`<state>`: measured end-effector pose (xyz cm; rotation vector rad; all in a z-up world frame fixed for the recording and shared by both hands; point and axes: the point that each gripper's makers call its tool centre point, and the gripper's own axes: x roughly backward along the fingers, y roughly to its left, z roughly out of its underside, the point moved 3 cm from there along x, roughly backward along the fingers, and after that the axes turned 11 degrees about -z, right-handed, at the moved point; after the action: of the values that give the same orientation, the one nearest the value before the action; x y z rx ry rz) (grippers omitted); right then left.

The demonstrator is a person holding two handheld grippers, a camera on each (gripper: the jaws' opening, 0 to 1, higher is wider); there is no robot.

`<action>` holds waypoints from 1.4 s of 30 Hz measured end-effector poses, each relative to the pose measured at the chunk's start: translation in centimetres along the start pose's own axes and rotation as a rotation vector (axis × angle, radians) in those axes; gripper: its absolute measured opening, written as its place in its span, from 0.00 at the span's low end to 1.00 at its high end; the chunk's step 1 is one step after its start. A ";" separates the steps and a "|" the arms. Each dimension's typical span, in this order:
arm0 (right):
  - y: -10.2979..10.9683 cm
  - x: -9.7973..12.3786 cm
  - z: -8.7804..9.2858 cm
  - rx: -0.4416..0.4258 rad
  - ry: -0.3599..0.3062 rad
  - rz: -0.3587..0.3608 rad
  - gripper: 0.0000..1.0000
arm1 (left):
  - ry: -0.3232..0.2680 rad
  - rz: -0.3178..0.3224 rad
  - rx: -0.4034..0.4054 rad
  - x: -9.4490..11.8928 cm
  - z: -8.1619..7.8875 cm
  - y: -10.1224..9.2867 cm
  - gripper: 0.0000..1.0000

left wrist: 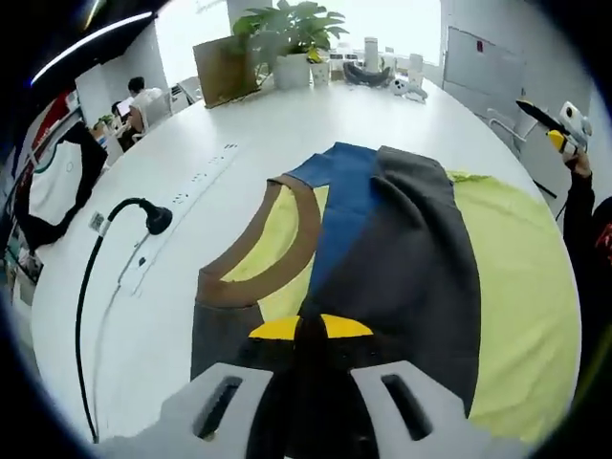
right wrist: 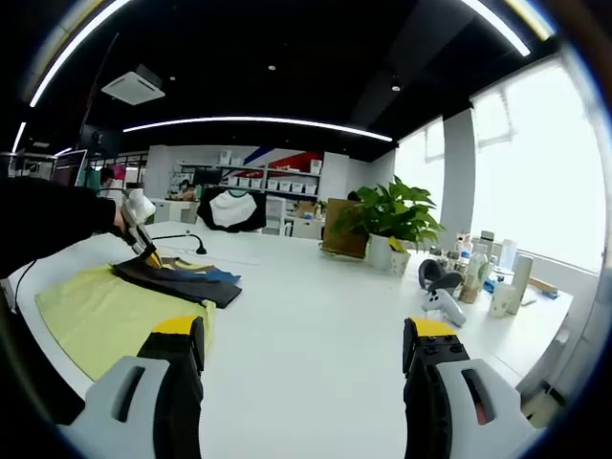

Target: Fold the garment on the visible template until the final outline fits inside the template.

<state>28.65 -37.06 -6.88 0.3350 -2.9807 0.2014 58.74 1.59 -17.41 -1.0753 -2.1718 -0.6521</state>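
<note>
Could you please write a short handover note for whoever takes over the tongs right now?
Left tongs: shut on the garment, pinching the dark fabric at its near edge.
Right tongs: open, holding nothing, raised above the white table and away from the work.
Garment: grey with a blue panel and a brown collar, lying partly folded on the yellow-green template.
Done: the garment is bunched towards the template's middle.
Left: whether the outline fits inside the template cannot be told; it looks unfinished. I would probably bring the right tongs back and finish folding.
</note>
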 end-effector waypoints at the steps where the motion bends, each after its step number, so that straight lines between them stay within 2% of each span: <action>1: 0.0 0.0 0.0 0.000 0.001 0.000 0.88 | -0.005 -0.003 0.023 0.0 0.1 0.2 0.03; 4: 0.0 -0.2 0.1 0.001 0.004 -0.002 0.88 | -0.029 -0.002 0.027 -0.1 0.3 0.5 0.02; 6: 0.1 -0.3 0.1 0.002 0.003 -0.004 0.88 | -0.032 -0.007 0.030 0.0 0.3 -0.2 0.01; 10: 0.2 -0.5 0.2 0.002 0.008 -0.006 0.88 | -0.060 -0.032 0.022 0.3 0.2 -0.3 0.01; 15: 0.7 -0.5 0.1 0.009 0.011 -0.009 0.88 | -0.094 -0.049 0.024 0.5 -0.1 0.6 0.01; 19: 0.7 -0.4 0.0 0.010 0.004 -0.002 0.88 | -0.095 -0.076 0.002 1.0 0.2 1.2 0.01; 22: 0.9 -0.6 0.4 0.007 0.019 -0.014 0.88 | -0.100 -0.092 0.026 1.4 0.5 1.7 0.01; 24: 1.0 -0.6 0.4 0.011 0.020 -0.017 0.88 | -0.107 -0.112 0.015 1.6 0.8 1.9 0.01; 29: 1.2 -0.6 0.4 0.012 0.020 -0.018 0.88 | -0.097 -0.119 0.024 1.3 1.7 2.2 0.01; 32: 1.2 -0.7 0.4 0.015 0.024 -0.019 0.88 | -0.133 -0.130 0.018 1.4 1.5 2.4 0.01; 38: 1.6 -1.0 0.4 0.020 0.029 -0.033 0.88 | -0.128 -0.136 0.025 1.8 2.1 2.8 0.02; 40: 1.6 -1.0 0.4 0.020 0.031 -0.029 0.88 | -0.153 -0.186 0.006 2.1 1.7 3.5 0.06; 41: 1.6 -0.9 0.4 0.022 0.032 -0.027 0.88 | -0.170 -0.222 0.004 2.5 1.6 4.0 0.13; 42: 1.5 -0.8 0.3 0.025 0.030 -0.025 0.88 | -0.173 -0.225 0.019 2.7 1.6 4.1 0.19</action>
<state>29.07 -35.45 -7.43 0.3692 -2.9453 0.2393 60.34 6.32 -15.94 -0.9145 -2.4678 -0.6559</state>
